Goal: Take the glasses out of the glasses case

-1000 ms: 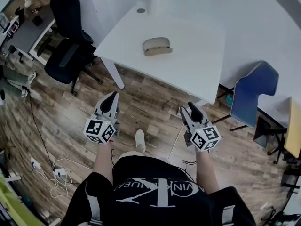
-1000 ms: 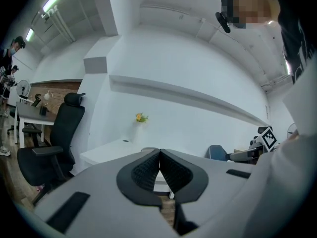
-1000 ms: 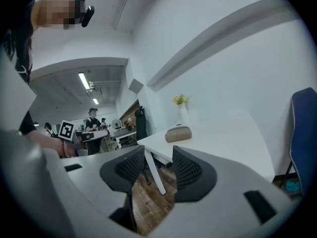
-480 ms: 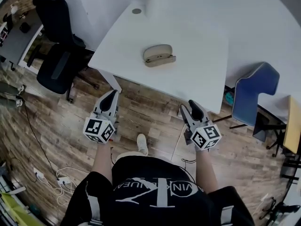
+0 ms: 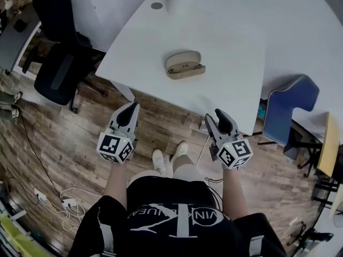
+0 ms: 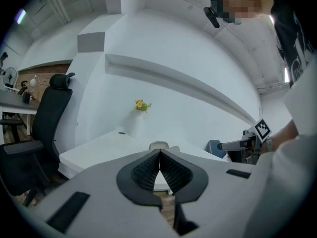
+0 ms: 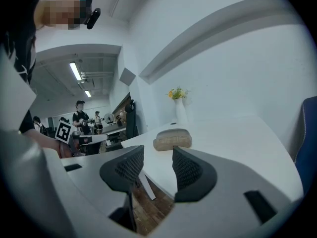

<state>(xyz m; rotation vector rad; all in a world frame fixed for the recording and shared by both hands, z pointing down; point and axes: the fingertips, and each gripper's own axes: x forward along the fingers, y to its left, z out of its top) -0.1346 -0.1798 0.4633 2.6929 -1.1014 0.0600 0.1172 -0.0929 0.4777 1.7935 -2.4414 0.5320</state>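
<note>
Case (image 5: pixel 185 64) on table (image 5: pixel 230 42), well ahead, lid looks down. Left gripper (image 5: pixel 132 107) clenched, empty; right gripper (image 5: pixel 217 114) released, empty. Best: step in, left pins base, right lifts lid.

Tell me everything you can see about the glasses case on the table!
The glasses case is a beige, rounded oblong shell, with a domed lid over a flatter base and a seam running along its side. It looks hard and smooth, and it appears shut. It lies flat near the middle of the white table, and only the tabletop touches it.
</note>
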